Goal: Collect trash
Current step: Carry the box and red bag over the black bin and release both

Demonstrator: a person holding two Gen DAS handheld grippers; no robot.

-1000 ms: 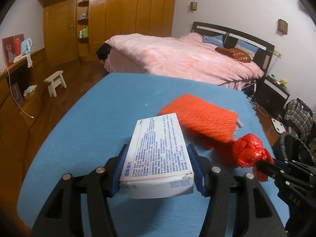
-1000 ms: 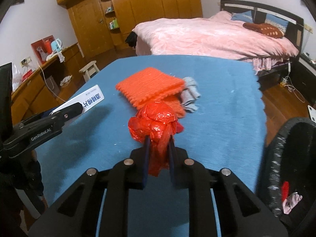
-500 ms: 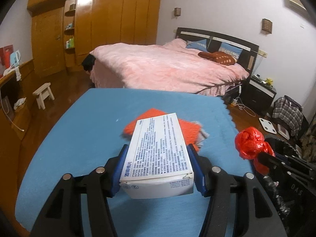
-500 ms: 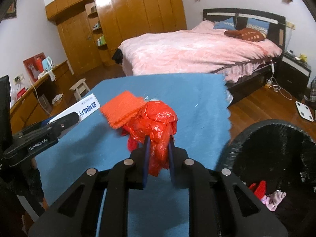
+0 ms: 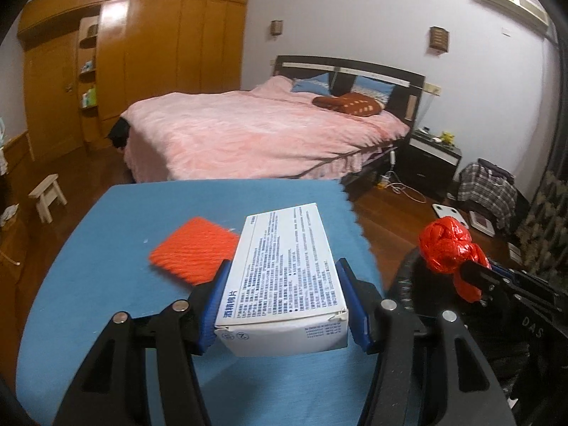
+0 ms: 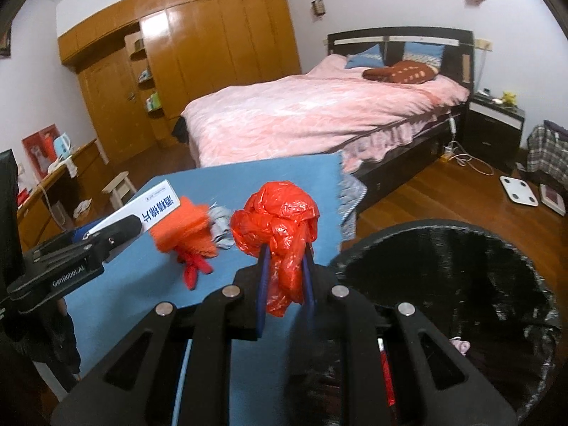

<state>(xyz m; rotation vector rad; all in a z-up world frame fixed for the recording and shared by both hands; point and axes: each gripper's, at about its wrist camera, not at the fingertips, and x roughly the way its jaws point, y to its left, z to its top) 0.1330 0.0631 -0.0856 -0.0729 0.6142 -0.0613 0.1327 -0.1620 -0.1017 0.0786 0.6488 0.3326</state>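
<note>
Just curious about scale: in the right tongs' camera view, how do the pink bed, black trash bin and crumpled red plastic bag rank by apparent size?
1. Pink bed and black trash bin: similar, bin nearer, unsure.
2. Crumpled red plastic bag, smallest though closest.

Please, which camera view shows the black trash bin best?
The right wrist view. There the black trash bin shows its wide round rim and dark inside, with some small trash at the bottom, just beyond the right gripper holding the red plastic bag. The left wrist view shows only a short arc of rim behind that gripper.
</note>
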